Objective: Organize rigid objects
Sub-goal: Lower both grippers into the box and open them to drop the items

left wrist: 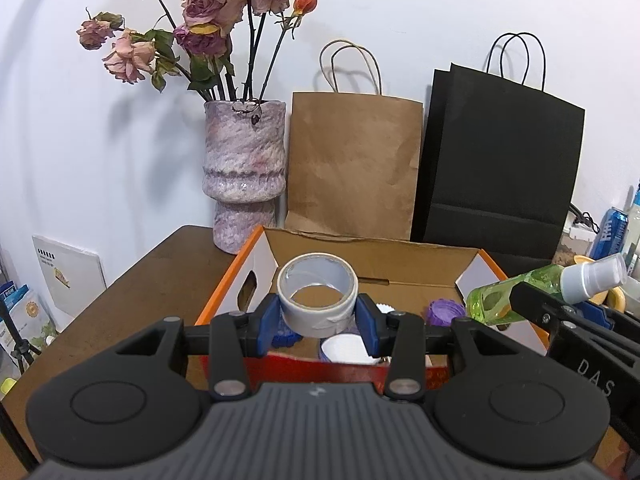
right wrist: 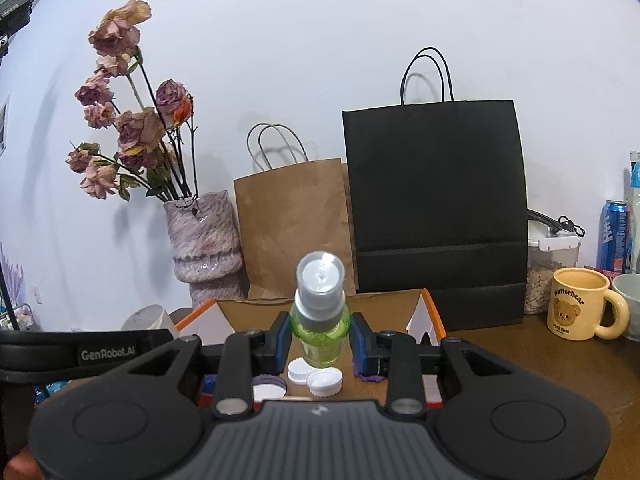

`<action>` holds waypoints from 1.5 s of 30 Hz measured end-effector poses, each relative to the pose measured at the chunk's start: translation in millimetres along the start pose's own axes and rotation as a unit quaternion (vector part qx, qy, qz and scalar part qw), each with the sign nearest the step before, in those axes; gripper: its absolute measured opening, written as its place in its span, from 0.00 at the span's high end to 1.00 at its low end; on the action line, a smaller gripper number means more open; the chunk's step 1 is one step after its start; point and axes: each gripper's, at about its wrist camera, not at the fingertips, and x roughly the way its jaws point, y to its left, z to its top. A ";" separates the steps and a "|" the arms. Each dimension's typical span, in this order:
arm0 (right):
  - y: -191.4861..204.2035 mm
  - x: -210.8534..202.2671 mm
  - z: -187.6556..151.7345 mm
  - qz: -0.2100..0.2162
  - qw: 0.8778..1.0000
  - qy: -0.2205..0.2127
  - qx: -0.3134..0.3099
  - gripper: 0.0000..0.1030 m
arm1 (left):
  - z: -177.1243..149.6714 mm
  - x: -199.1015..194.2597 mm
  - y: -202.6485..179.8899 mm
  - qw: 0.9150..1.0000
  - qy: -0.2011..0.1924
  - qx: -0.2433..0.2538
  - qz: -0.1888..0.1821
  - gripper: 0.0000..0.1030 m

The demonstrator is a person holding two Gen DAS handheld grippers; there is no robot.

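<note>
A: Readable text first?

B: "GenRobot.AI" on the left gripper's (left wrist: 318, 322) body as the right wrist view shows it. "DAS" on the right gripper's (right wrist: 319, 338) body in the left wrist view. The yellow mug (right wrist: 580, 305), far right on the table (left wrist: 132, 280), says "Butterbear" over a bear drawing. Blue can (right wrist: 614, 236) behind it has lettering, too blurred to read.

A: Gripper states?

B: Left one is clamped on a white tape roll (left wrist: 318, 298), blue pads pressed on both sides, roll held above the near edge of the box. Right one is clamped on a green spray bottle (right wrist: 320, 320), clear cap pointing away from the camera, also over the box.

A: Containers?

B: Open cardboard box (left wrist: 372, 264), orange outside, white inner flaps, a cut-out handle hole in its left wall. Inside: two white bottle caps (right wrist: 316, 378), a purple ridged cap (left wrist: 446, 312), a white-lined lid (right wrist: 268, 392), a blue piece under the tape, hard to identify. Mottled pink vase (left wrist: 244, 176) far left holds dried roses (left wrist: 208, 4). Brown paper bag (left wrist: 354, 168) and black paper bag (right wrist: 436, 208) stand against the far wall; contents hidden. Clear tub (right wrist: 546, 280) right of the black bag holds pale seeds or nuts, can't tell which. Mug interior not visible.
</note>
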 end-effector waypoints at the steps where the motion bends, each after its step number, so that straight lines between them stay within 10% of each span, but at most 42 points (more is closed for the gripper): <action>1: 0.0 3.5 1.1 0.001 1.000 0.000 -0.001 0.71 | 1.3 2.6 -0.5 1.000 0.000 0.000 0.000 0.59; 42: -1.7 111.4 25.6 -0.006 0.998 0.046 -0.036 0.71 | 28.5 118.8 -7.3 0.999 0.021 0.028 0.036 0.59; 44: -3.5 114.5 23.4 -0.007 0.998 0.059 -0.032 0.70 | 27.2 120.2 -9.1 0.998 0.021 0.039 0.036 0.55; 45: -4.7 115.2 22.4 -0.009 0.998 0.063 -0.030 0.69 | 26.6 121.0 -10.2 0.998 0.022 0.044 0.042 0.37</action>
